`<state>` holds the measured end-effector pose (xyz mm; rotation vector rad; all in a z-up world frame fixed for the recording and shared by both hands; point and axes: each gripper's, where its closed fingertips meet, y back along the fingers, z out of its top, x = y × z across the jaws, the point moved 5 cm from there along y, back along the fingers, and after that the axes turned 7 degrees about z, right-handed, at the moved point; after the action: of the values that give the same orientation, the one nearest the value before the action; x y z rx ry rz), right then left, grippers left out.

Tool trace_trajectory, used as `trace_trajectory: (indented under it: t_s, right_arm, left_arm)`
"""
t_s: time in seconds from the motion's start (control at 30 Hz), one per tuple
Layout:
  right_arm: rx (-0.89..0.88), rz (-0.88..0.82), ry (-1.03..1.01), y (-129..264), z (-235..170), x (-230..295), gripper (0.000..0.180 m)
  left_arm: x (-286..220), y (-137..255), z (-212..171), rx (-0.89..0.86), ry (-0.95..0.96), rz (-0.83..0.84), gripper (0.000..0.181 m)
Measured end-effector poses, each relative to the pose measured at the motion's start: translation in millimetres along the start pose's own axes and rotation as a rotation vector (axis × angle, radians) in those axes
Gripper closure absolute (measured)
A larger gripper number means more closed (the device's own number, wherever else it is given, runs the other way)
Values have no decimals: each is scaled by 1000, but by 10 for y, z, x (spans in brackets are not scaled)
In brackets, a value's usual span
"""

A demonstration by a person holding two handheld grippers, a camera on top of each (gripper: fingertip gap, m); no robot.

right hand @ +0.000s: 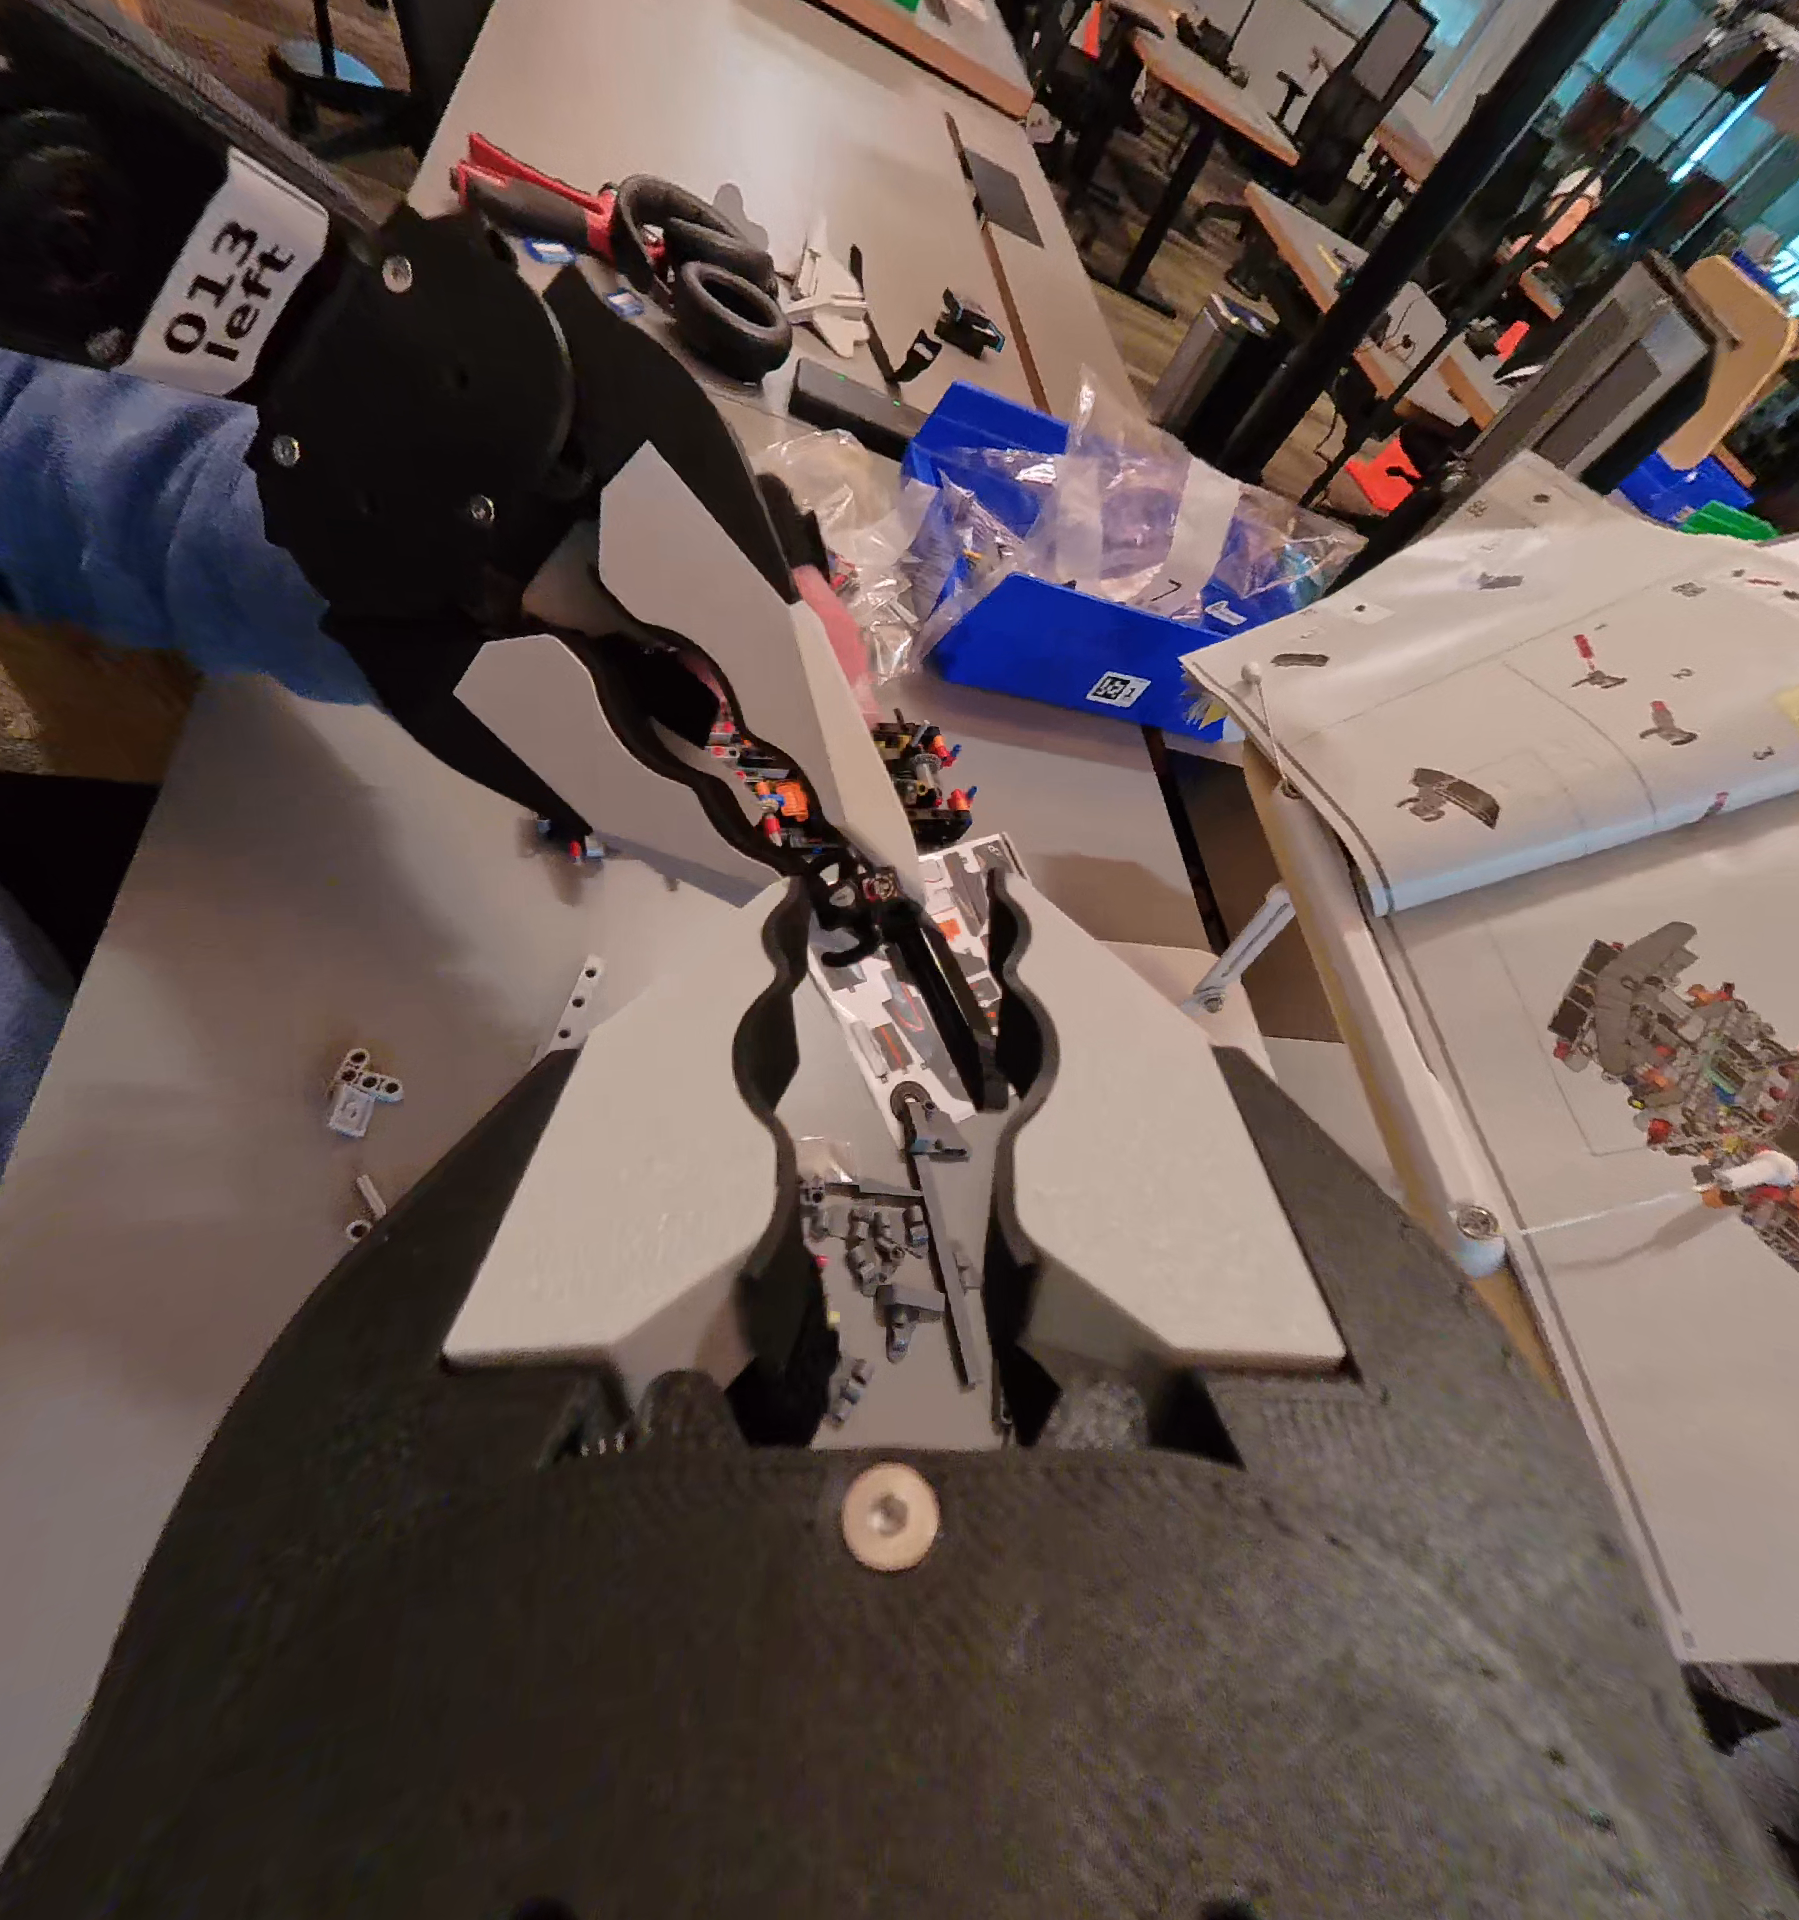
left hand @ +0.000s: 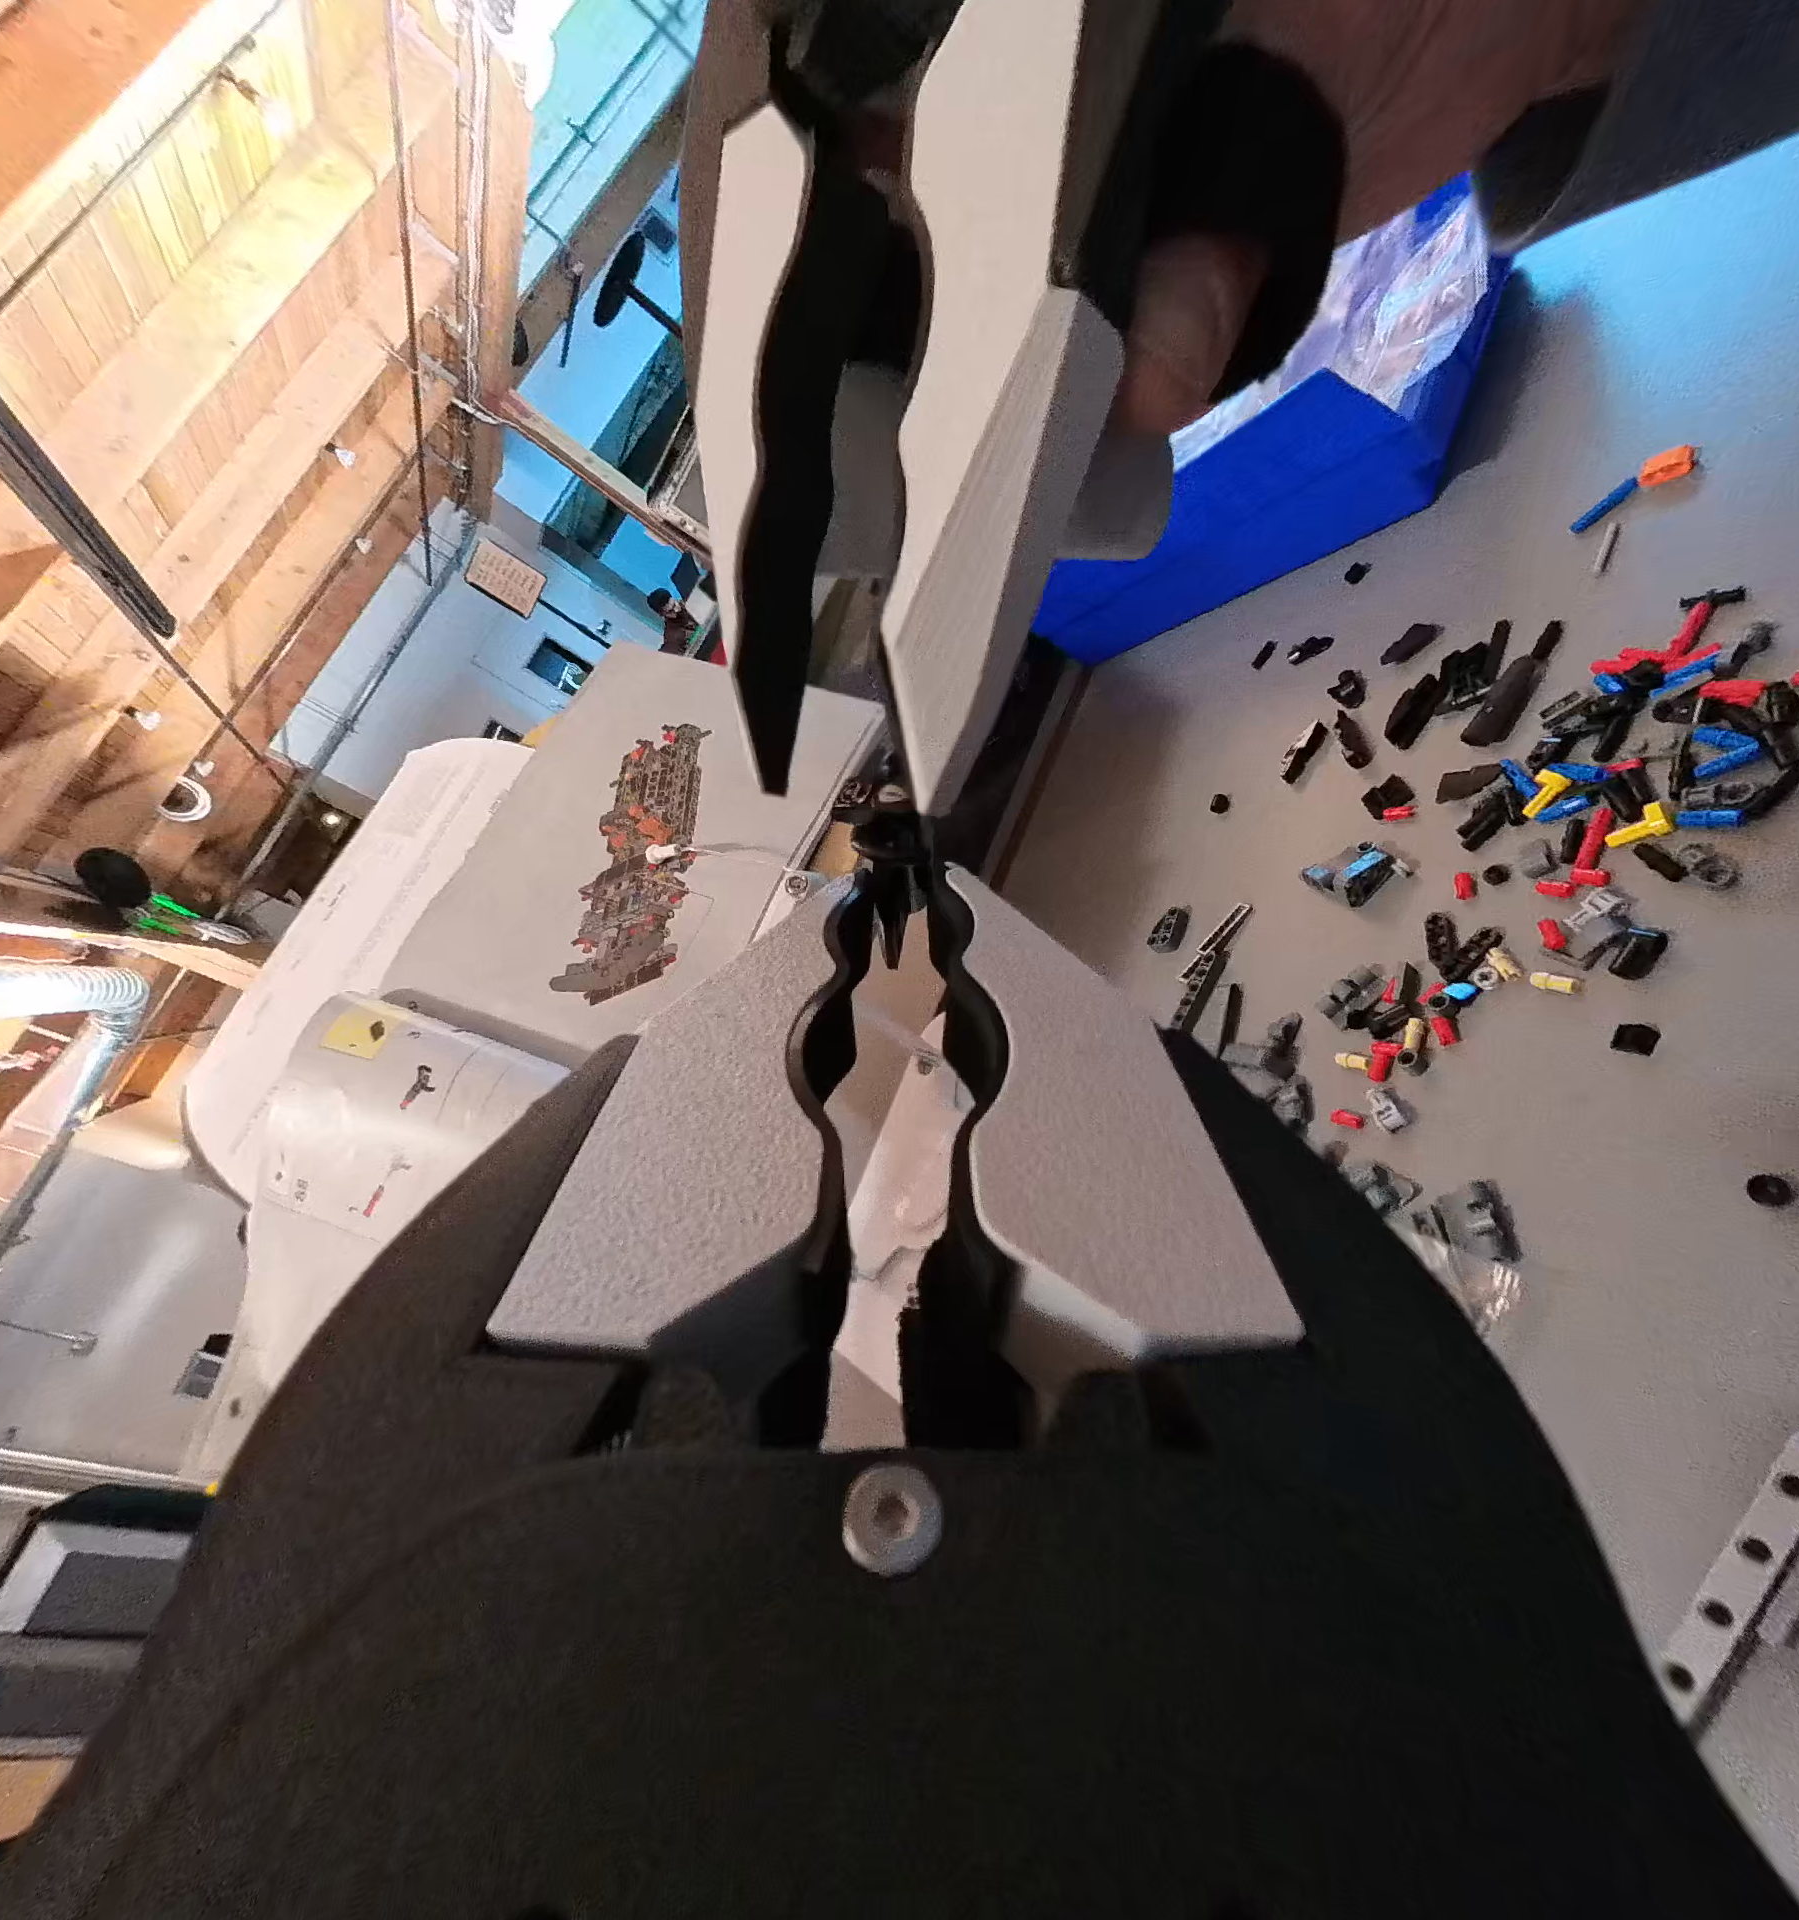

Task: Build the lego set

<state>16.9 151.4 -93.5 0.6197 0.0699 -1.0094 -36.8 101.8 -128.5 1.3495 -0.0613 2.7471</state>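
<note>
My left gripper [left hand: 902,883] is shut on a small black lego assembly [left hand: 890,873], held in the air above the table. In the right wrist view the left gripper [right hand: 853,868] comes in from the upper left, and a long black beam [right hand: 942,997] of the assembly hangs down from its tips. My right gripper [right hand: 895,888] is open, its fingers on either side of the assembly, tip to tip with the left. It also enters the left wrist view from the top [left hand: 848,790]. A partly built model [right hand: 916,769] lies on the table behind the left gripper.
A pile of loose black, red, blue and yellow pieces [left hand: 1601,779] is spread on the grey table. A blue bin [right hand: 1061,634] with plastic bags [right hand: 1082,499] stands behind. The open instruction booklet [right hand: 1601,727] rests on a stand at the right. Grey parts [right hand: 874,1247] and a sticker sheet [right hand: 874,1039] lie below the grippers. Only a small space, under 4 cm, lies between the two pairs of fingers.
</note>
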Motion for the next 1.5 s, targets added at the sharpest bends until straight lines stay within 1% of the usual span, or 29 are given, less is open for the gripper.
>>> trace_trajectory:
  t_s: [0.13, 0.23, 0.3, 0.33, 0.47, 0.63, 0.8, 1.07, 1.2, 1.23, 1.27, 1.3, 1.37, 1.5]
  right_arm:
    - [25, 32, 33, -132, 6, 95, 148]
    - [55, 50, 115, -346, 49, 221, 160]
    - [64, 41, 178, -471, 107, 277, 164]
    - [56, 40, 188, -521, 146, 290, 171]
    - [17, 59, 230, -719, 280, 356, 179]
    - [-7, 52, 268, -909, 405, 413, 180]
    - [-15, 51, 267, -999, 410, 425, 180]
    - [-48, -59, 324, -997, 451, 368, 180]
    - [-41, -87, 355, -1007, 462, 367, 180]
    - [-33, -91, 356, -1016, 450, 364, 180]
    - [-27, -87, 351, -1030, 434, 367, 180]
    - [-21, -81, 344, -1044, 413, 370, 180]
    - [-9, -74, 331, -1053, 366, 375, 180]
    - [18, -52, 281, -1006, 245, 379, 180]
  left_arm:
    - [39, 198, -17, -6, 0, -20, 172]
    - [77, 393, -77, 5, 1, -29, 172]
    - [89, 522, -152, 17, 1, -33, 173]
    - [92, 588, -188, 23, 10, -39, 173]
    - [152, 846, -285, 28, 49, -40, 172]
    - [228, 1051, -385, 31, 62, -17, 172]
    - [241, 1095, -464, 31, 68, -23, 173]
    - [291, 1139, -525, -5, 77, 23, 172]
    - [316, 1152, -574, -3, 93, 44, 165]
    - [321, 1153, -576, -7, 97, 42, 165]
    - [318, 1153, -576, -5, 103, 30, 176]
    - [317, 1143, -577, 1, 116, 20, 181]
    - [283, 1120, -603, 19, 128, -21, 181]
    - [238, 1143, -742, 71, 140, -53, 181]
